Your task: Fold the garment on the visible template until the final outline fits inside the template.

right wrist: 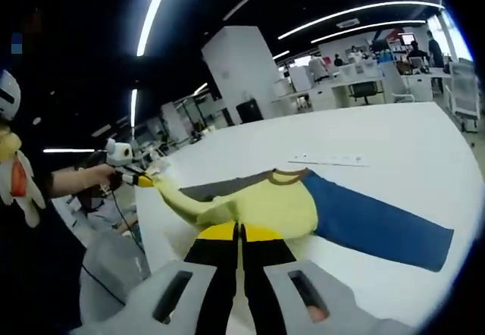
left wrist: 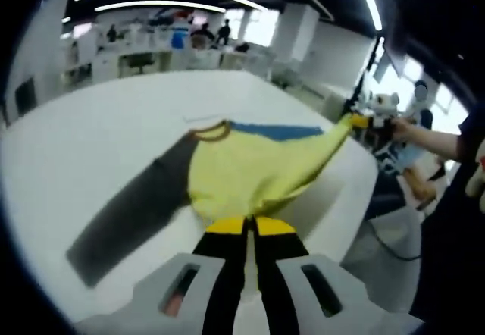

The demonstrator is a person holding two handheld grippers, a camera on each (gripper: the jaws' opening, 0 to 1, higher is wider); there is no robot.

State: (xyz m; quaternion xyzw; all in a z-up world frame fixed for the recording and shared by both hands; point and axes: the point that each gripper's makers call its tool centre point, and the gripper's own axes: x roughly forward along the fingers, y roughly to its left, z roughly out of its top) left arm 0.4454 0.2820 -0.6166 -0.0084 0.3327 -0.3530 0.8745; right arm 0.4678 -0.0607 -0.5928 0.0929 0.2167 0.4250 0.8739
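Garment (left wrist: 250, 168) of soft yellow cloth, with one grey sleeve (left wrist: 132, 217), one blue sleeve (right wrist: 371, 225) and a brown collar (left wrist: 212, 132), lies stretched on a smooth white round table (left wrist: 114, 123). Left gripper (left wrist: 246, 225) and right gripper (right wrist: 239, 233) each have yellow-tipped black jaws pressed together on the garment's hem, two grippers pulling opposite corners taut.
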